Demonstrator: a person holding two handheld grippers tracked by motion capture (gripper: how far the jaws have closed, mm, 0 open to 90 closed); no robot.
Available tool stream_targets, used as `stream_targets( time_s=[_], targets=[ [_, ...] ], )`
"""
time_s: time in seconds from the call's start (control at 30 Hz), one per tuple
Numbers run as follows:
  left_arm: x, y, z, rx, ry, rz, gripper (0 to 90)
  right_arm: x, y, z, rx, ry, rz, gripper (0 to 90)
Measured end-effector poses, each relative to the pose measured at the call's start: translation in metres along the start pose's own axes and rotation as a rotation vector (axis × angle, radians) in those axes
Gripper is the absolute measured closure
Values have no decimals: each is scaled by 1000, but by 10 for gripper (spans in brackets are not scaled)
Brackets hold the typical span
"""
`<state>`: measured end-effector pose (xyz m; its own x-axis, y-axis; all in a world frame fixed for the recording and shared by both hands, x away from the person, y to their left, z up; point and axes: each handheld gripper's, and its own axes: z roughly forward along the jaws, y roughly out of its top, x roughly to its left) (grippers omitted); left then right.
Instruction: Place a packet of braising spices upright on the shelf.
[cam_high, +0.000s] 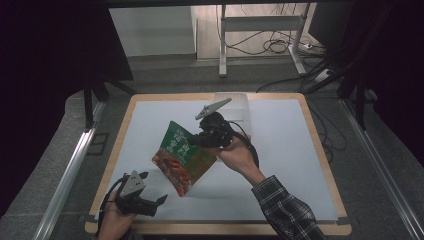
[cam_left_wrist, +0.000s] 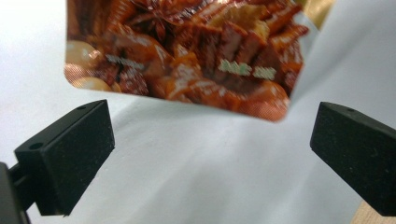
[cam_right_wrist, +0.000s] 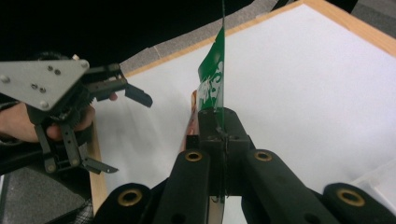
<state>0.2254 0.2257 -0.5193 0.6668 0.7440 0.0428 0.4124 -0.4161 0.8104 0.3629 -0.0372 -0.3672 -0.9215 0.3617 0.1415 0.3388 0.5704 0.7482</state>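
Note:
A flat food pouch (cam_high: 181, 156), green at the top with a picture of braised meat below, hangs tilted above the white table mat (cam_high: 280, 150). My right gripper (cam_high: 199, 141) is shut on its right edge; in the right gripper view the pouch (cam_right_wrist: 212, 77) is edge-on between the closed jaws. My left gripper (cam_high: 156, 189) is open near the front left corner of the table, pointing at the pouch's lower end. In the left gripper view the pouch's bottom corner (cam_left_wrist: 187, 56) hangs just beyond the wide-apart pads (cam_left_wrist: 70, 158), apart from them.
A clear plastic container (cam_high: 235, 105) stands at the back middle of the mat. The wooden table edge (cam_high: 320, 145) frames the mat. Beyond the table are a metal stand's legs (cam_high: 260, 40) and cables on the floor.

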Motion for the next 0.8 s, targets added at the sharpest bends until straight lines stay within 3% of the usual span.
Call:
stream_targets(
  time_s=[0.5,0.8],
  targets=[
    [0,0,0,6,-1,8,0,-5,28,-5,-22,-25,-43,893],
    [0,0,1,11,-2,6,0,-21,50,-13,-46,-76,-49,893]
  ],
)
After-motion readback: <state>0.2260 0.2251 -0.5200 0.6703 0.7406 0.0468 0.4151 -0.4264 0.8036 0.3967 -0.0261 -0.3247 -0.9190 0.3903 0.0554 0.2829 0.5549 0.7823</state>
